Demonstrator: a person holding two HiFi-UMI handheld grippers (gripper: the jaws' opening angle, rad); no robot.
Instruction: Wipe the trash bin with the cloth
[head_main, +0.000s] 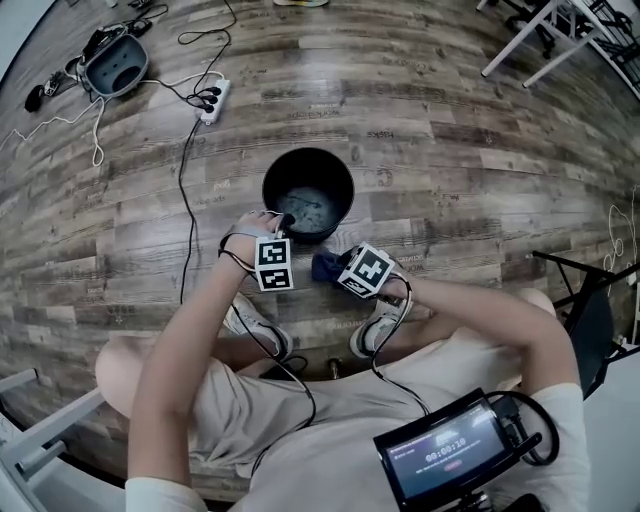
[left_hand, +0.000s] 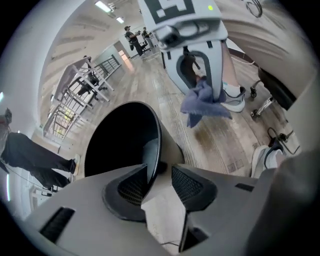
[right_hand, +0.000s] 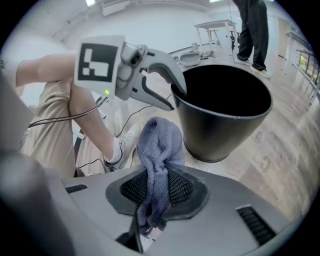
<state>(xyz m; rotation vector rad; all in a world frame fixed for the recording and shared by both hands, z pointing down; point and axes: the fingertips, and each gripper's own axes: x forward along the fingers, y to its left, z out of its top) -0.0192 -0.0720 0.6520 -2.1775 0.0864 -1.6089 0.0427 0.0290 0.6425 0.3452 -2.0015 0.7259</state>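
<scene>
A black trash bin (head_main: 308, 190) stands on the wood floor in front of my feet. My left gripper (head_main: 285, 220) is at its near rim. In the left gripper view the bin's (left_hand: 120, 140) rim runs between the jaws of the left gripper (left_hand: 159, 175), which are shut on it. My right gripper (head_main: 335, 268) hangs just right of the left one, short of the bin, shut on a blue-grey cloth (head_main: 324, 265). The cloth (right_hand: 159, 145) bunches up out of the jaws of the right gripper (right_hand: 157, 187), apart from the bin (right_hand: 225, 115). The left gripper view also shows the cloth (left_hand: 202, 102) dangling.
My two shoes (head_main: 258, 325) (head_main: 383, 320) rest just behind the bin. A power strip (head_main: 213, 100) with cables and a grey device (head_main: 115, 65) lie at the far left. White table legs (head_main: 545, 35) stand at the far right, a black frame (head_main: 590, 300) at my right.
</scene>
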